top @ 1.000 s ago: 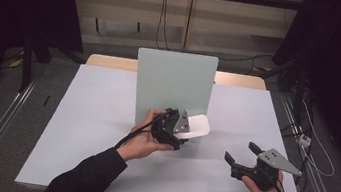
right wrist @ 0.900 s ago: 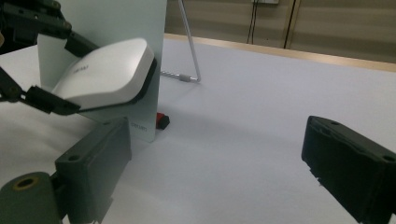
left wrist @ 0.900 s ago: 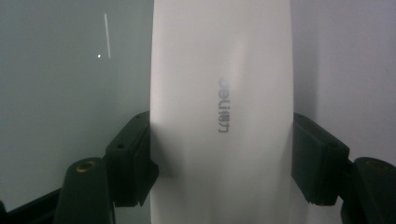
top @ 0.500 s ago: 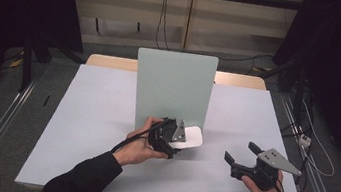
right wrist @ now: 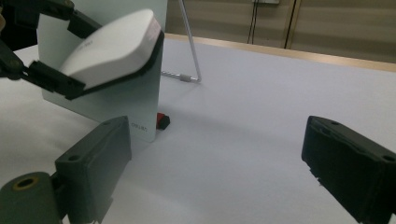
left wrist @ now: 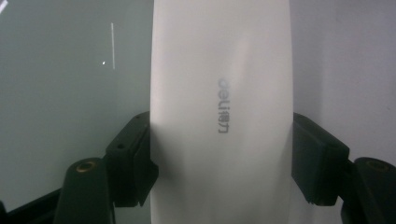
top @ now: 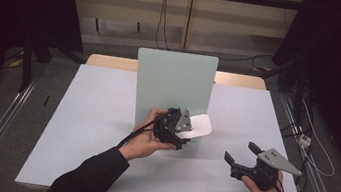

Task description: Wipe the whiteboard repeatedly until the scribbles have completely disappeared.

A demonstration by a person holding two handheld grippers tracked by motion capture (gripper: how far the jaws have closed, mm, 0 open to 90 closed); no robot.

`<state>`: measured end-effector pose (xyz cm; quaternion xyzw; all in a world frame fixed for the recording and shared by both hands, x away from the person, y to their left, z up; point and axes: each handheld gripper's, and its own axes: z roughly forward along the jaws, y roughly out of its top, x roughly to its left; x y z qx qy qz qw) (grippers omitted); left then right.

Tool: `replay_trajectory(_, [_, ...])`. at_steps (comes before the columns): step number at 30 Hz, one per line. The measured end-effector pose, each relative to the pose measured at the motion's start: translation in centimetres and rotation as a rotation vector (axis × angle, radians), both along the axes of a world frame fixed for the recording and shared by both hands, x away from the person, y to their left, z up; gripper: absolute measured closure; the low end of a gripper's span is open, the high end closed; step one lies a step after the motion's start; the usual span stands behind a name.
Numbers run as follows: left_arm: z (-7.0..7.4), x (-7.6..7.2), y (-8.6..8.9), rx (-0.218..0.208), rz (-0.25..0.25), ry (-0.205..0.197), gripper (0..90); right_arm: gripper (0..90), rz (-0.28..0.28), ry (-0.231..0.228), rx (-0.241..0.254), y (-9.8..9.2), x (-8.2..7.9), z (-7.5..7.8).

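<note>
A pale green board (top: 173,89) stands upright at the middle of the table. My left gripper (top: 187,132) is shut on a white eraser (top: 199,126) and holds it at the board's lower right part. In the left gripper view both pads (left wrist: 134,158) clamp the eraser (left wrist: 222,93) by its long sides. From the right gripper view, the eraser (right wrist: 112,46) lies with its dark underside against the board (right wrist: 116,107). My right gripper (top: 243,156) hovers low at the table's front right, open, with nothing between its pads (right wrist: 95,163).
A thin wire stand (right wrist: 189,51) props the board from behind, and a small red part (right wrist: 162,121) sits at its base. The white tabletop (top: 95,115) spreads to both sides, with a wooden strip (top: 112,61) at its far edge. Dark floor and rails surround it.
The left gripper with the eraser dipped a little down the board, then came back up. The right gripper has kept still.
</note>
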<state>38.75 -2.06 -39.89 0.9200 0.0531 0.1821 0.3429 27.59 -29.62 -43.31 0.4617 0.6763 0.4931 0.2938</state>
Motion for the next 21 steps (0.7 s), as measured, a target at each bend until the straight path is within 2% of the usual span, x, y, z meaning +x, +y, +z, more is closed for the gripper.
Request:
replay_trajectory(6, [-1.7,-0.5,-1.5,0.025,-0.039,0.028,30.8,8.1,0.0,0.001,0.001,0.0,-0.1,0.0])
replay_trajectory(9, [-1.9,-0.6,-1.8,0.029,-0.045,0.027,30.8,8.1,0.0,-0.001,-0.002,0.0,0.0,0.0])
replay_trajectory(13, [-1.5,-0.5,-1.5,0.009,-0.043,0.016,30.8,8.1,0.001,-0.004,-0.004,-0.1,0.0,0.0])
replay_trajectory(21, [0.6,0.3,-0.5,-0.063,-0.011,-0.02,30.8,8.1,-0.001,-0.002,-0.002,0.0,0.0,0.0])
